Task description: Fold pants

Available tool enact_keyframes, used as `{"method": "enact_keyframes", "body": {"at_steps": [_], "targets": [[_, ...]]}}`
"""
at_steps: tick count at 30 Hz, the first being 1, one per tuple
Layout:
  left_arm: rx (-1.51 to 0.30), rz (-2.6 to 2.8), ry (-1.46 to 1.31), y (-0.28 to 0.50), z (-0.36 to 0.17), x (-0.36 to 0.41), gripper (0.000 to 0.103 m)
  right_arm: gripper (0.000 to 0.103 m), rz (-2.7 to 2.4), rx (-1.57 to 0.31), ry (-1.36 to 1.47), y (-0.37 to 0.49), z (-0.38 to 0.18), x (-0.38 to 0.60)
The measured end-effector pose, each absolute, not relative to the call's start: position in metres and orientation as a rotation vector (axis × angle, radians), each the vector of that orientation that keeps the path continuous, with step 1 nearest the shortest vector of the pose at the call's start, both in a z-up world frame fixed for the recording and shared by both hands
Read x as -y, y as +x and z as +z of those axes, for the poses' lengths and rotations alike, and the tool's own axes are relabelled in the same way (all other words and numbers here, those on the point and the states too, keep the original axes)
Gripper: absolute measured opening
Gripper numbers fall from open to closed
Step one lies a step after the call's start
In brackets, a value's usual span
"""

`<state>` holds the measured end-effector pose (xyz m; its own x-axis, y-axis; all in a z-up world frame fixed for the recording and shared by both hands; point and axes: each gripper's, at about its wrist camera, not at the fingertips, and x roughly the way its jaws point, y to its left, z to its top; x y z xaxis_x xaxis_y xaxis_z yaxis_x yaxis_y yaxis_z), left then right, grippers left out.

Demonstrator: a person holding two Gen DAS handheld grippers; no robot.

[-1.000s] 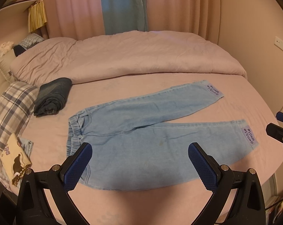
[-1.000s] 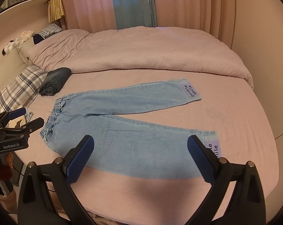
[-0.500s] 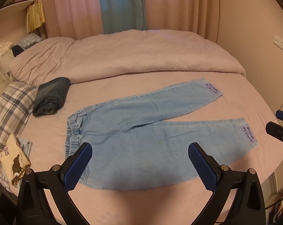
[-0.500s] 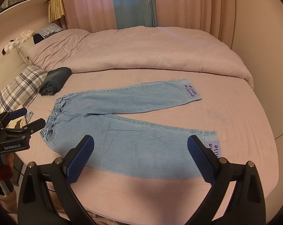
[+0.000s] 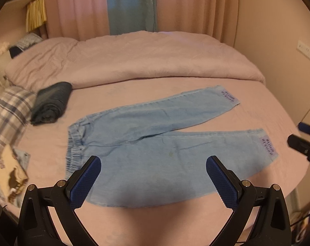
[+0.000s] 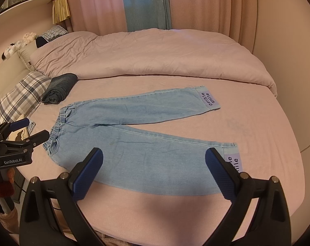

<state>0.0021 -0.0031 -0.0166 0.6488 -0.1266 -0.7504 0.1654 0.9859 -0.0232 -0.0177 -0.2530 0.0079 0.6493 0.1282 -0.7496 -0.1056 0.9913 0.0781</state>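
Note:
Light blue denim pants (image 5: 155, 143) (image 6: 138, 143) lie flat on the pink bed sheet (image 5: 155, 221) (image 6: 257, 127), elastic waistband to the left, the two legs spread apart to the right, each with a lilac "gentle smile" cuff patch. My left gripper (image 5: 153, 181) hovers open over the near leg by the front edge. My right gripper (image 6: 154, 173) is open too, above the near leg with the cuff patch (image 6: 234, 161) beside its right finger. Each gripper shows at the side of the other's view: the left gripper (image 6: 25, 129), the right gripper (image 5: 302, 137). Neither holds anything.
A rolled dark garment (image 5: 52, 104) (image 6: 60, 89) lies left of the waistband. Plaid pillows (image 5: 7, 114) (image 6: 21, 98) and a cream printed item (image 5: 13, 174) sit at the left. A folded pink duvet (image 5: 134, 61) covers the far bed. Curtains (image 6: 144, 4) hang behind, a wall stands right.
The left wrist view has drifted slightly to the right and forward, so the pants sit a little further left and up in it. The right wrist view is almost unchanged. Both grippers stayed open.

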Motion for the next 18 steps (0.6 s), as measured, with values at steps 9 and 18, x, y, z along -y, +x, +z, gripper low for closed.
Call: {"method": "enact_keyframes", "body": {"at_steps": [9, 18], "targets": [[-0.956, -0.089, -0.13, 0.047, -0.073, -0.076, 0.102, 0.1, 0.241, -0.952, -0.062, 0.005, -0.037, 0.235], [-0.978, 0.084, -0.153, 0.1, -0.118, -0.166, 0.102, 0.094, 0.467, -1.0, -0.137, 0.081, -0.093, 0.186]]}}
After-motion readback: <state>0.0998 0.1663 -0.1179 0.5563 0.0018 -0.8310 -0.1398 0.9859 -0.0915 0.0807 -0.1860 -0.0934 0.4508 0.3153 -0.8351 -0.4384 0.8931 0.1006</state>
